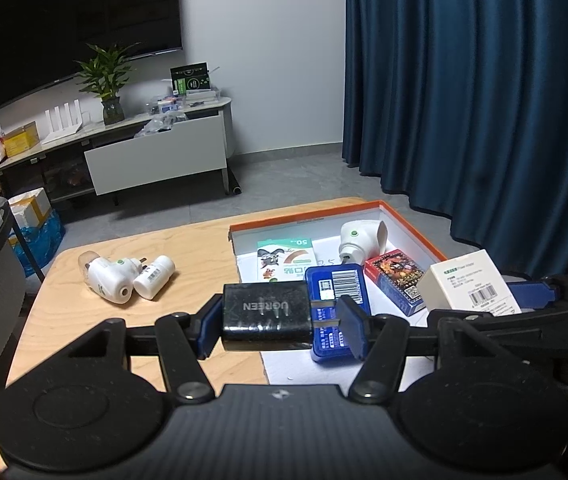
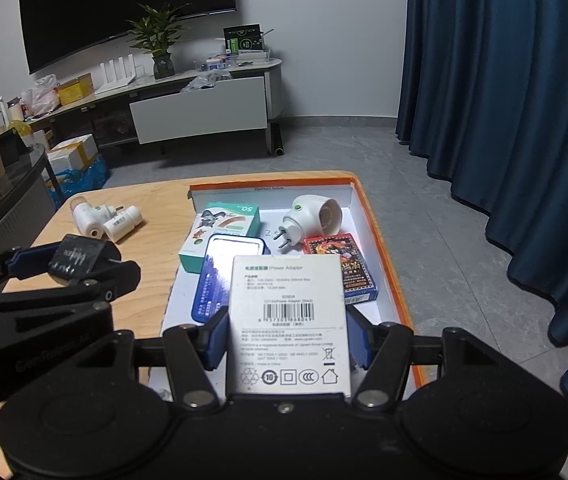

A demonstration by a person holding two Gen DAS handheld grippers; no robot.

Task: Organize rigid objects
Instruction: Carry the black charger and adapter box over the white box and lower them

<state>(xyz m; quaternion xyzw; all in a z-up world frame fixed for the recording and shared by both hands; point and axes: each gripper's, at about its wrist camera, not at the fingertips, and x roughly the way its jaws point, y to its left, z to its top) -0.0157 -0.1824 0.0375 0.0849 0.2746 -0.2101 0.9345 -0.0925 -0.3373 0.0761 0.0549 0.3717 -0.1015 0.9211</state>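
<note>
Currently, partway through by my estimate.

Stowed in the orange-rimmed tray (image 2: 380, 216) at the bench's right side: plaster box (image 2: 223, 236) at the far left corner; white plug-in device (image 2: 312, 216) near the far edge; card pack (image 2: 342, 266) toward the right wall; blue case (image 2: 225, 276) in the middle.

In hand: left hand-held gripper (image 1: 279, 316) pinches a black charger (image 1: 265, 316) by its body and prongs, above the tray's left edge. Right hand-held gripper (image 2: 288, 344) pinches a white adapter box (image 2: 290, 324) by its sides, over the tray's near end.

Outstanding, on bare bench (image 1: 187, 248) near the far left corner: second plug-in device (image 1: 109, 280) and small white bottle (image 1: 153, 276), touching each other.

Judged remaining: set down both held items, then collect those two.
</note>
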